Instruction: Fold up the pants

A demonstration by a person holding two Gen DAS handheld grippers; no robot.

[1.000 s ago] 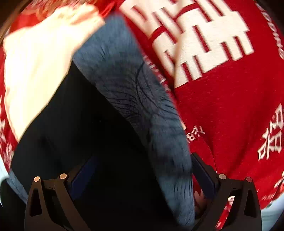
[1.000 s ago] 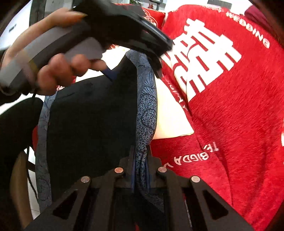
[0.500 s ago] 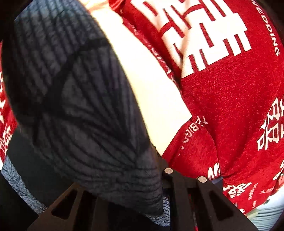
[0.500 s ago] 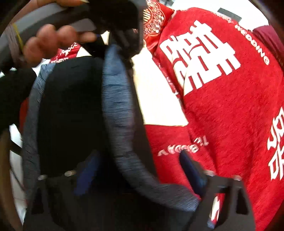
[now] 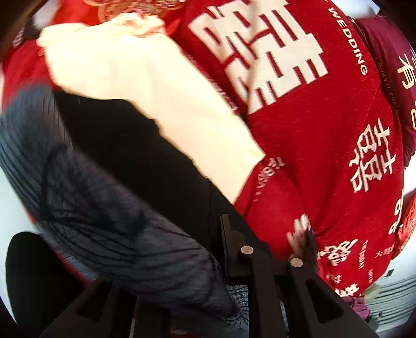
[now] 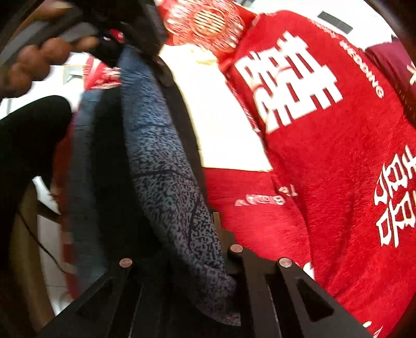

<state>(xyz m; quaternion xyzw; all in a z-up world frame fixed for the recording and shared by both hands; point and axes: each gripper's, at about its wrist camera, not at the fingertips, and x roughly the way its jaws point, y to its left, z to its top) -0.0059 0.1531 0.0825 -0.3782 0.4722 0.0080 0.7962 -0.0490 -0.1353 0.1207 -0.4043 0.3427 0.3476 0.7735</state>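
The pants (image 5: 135, 166) are black with a grey-blue patterned band (image 5: 104, 223); they hang in front of both cameras above a red bedspread (image 5: 325, 145). My left gripper (image 5: 208, 260) is shut on the pants, the band draped over its left finger. In the right wrist view the patterned band (image 6: 166, 182) runs down between the fingers of my right gripper (image 6: 182, 257), which is shut on the pants. The left gripper's body and the hand holding it (image 6: 39, 59) show at the upper left, at the band's far end.
A cream folded cloth (image 5: 145, 85) lies on the bedspread beyond the pants, also in the right wrist view (image 6: 221, 117). The red spread (image 6: 338, 169) with white characters fills the right. A patterned red pillow (image 6: 208, 23) sits at the back. White floor shows at the left.
The left gripper went from open to shut on the pants. The right gripper opened half a second ago and has closed on the band again. The pants have swung left, showing more cream cloth.
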